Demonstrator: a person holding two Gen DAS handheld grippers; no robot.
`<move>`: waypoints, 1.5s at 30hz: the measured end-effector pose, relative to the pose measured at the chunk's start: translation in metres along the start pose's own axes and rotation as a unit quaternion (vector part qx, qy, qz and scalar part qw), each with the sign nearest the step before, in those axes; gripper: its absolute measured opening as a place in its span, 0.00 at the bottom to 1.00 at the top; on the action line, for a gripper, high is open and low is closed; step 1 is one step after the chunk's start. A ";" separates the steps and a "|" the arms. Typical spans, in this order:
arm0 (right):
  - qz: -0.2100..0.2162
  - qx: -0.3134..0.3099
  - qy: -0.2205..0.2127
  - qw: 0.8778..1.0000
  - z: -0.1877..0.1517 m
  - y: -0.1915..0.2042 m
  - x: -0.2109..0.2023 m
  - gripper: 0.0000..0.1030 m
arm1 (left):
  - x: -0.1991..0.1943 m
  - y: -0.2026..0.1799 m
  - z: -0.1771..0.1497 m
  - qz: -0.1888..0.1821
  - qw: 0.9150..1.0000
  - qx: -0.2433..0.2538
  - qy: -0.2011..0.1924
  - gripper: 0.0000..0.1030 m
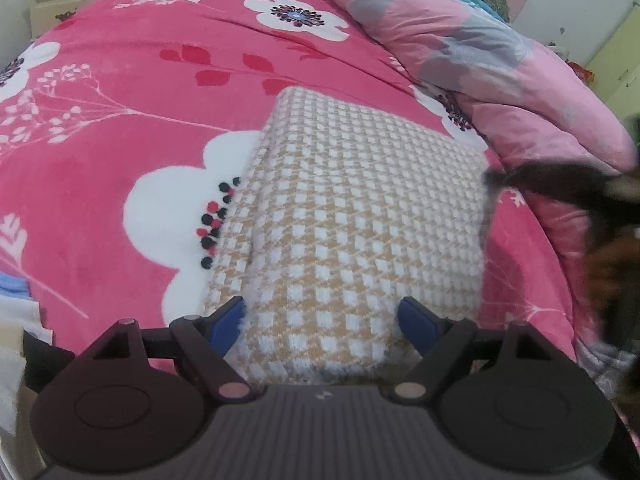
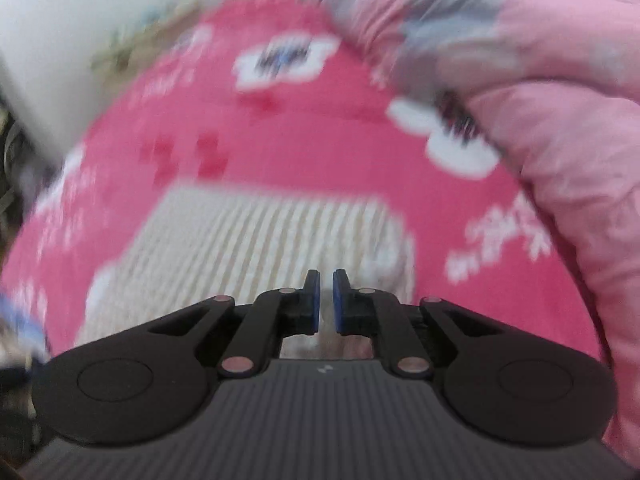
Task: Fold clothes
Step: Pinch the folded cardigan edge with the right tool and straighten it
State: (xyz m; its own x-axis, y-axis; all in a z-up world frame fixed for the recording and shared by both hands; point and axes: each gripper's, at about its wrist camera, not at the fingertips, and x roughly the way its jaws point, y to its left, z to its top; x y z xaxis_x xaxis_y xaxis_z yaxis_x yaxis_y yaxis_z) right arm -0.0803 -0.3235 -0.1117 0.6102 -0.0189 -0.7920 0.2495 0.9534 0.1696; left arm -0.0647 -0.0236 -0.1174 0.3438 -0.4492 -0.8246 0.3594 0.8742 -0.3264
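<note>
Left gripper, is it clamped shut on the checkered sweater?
No, the left gripper stands wide open over the folded checkered sweater.

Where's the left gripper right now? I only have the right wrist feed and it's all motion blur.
Observer: The left gripper hangs over the near end of the folded yellow-and-white checked garment, jaws wide, nothing held.
Operator: Is the fold tidy? I just get stripes.
Observer: It's a neat rectangle on the pink flowered blanket, with one fold line running down its left side.
Operator: Anything beside the blanket on the left?
Observer: A small stack of pale folded cloth sits at the left edge of the left wrist view.
Operator: Can you see my gripper from there?
Observer: Only a dark blurred shape at the right edge; I can't tell what it is.
</note>
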 end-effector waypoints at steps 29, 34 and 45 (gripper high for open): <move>0.056 0.052 0.005 0.997 0.042 0.013 0.029 0.09 | -0.001 0.023 -0.006 -0.033 0.999 -0.034 -0.016 0.82; 0.110 0.000 0.072 0.991 -0.014 0.048 0.036 0.10 | -0.002 0.023 -0.001 -0.030 0.999 -0.036 -0.008 0.82; 0.143 -0.076 0.125 0.979 -0.071 0.093 -0.014 0.13 | -0.002 0.010 -0.002 0.017 0.999 0.008 0.031 0.77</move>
State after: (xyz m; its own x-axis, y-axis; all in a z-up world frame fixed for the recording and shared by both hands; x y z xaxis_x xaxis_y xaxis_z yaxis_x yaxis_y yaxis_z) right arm -0.1194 -0.2128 -0.1263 0.4309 0.3111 -0.8471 -0.0314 0.9433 0.3304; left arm -0.0633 -0.0135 -0.1204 0.3009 -0.4066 -0.8626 0.3617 0.8856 -0.2913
